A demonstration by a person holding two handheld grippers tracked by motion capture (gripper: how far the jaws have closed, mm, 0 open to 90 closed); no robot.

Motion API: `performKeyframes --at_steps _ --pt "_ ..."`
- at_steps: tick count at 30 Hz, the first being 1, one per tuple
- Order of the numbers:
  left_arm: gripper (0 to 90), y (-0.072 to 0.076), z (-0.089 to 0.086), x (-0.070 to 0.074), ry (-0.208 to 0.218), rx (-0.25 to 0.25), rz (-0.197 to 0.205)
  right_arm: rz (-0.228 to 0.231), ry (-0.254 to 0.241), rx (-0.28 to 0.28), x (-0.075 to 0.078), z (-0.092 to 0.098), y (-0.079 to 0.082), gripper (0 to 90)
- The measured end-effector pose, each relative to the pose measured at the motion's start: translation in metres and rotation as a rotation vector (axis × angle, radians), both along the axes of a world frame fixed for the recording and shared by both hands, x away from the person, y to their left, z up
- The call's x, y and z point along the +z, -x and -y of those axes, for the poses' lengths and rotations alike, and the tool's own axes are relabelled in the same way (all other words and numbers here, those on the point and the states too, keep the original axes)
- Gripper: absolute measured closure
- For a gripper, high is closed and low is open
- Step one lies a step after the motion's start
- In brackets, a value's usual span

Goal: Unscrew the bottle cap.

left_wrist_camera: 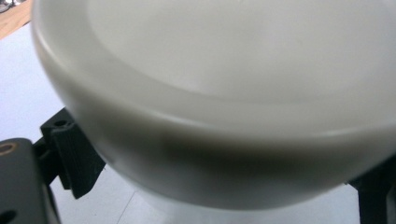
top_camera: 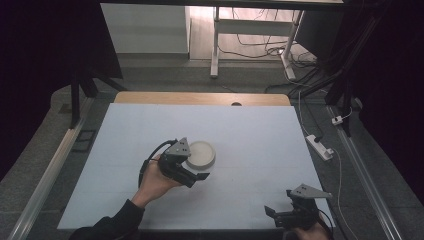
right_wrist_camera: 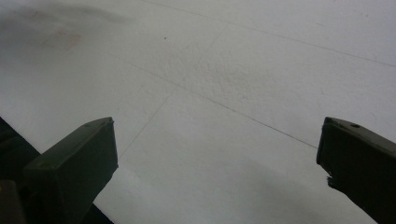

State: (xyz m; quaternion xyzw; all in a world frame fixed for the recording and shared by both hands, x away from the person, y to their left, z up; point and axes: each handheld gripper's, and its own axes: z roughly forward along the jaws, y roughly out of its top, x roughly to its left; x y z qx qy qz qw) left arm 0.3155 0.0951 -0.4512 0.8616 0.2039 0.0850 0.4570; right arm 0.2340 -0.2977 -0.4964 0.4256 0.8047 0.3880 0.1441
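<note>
A round white bowl [top_camera: 201, 154] stands on the white table [top_camera: 250, 140] a little left of centre. My left gripper [top_camera: 196, 173] is at its near side, held by a hand in a dark sleeve. In the left gripper view the bowl [left_wrist_camera: 224, 93] looms very close, its near wall lying between the jaws of the left gripper [left_wrist_camera: 215, 163], which stand wide apart; I cannot tell whether they touch it. My right gripper [top_camera: 279, 204] rests low at the table's near right corner. Its view shows the right gripper [right_wrist_camera: 217, 135] open over bare table.
A wooden strip [top_camera: 200, 98] runs along the table's far edge. A power strip [top_camera: 320, 146] and cables lie on the floor to the right. A white desk frame [top_camera: 216, 40] stands beyond the table. Dark curtains flank both sides.
</note>
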Motion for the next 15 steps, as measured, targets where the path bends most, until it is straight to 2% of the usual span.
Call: performKeyframes --at_steps 15 --pt "7.3 0.0001 -0.0013 -0.0016 0.002 0.006 -0.004 0.034 -0.014 0.039 0.0052 -0.0059 0.0016 0.0"
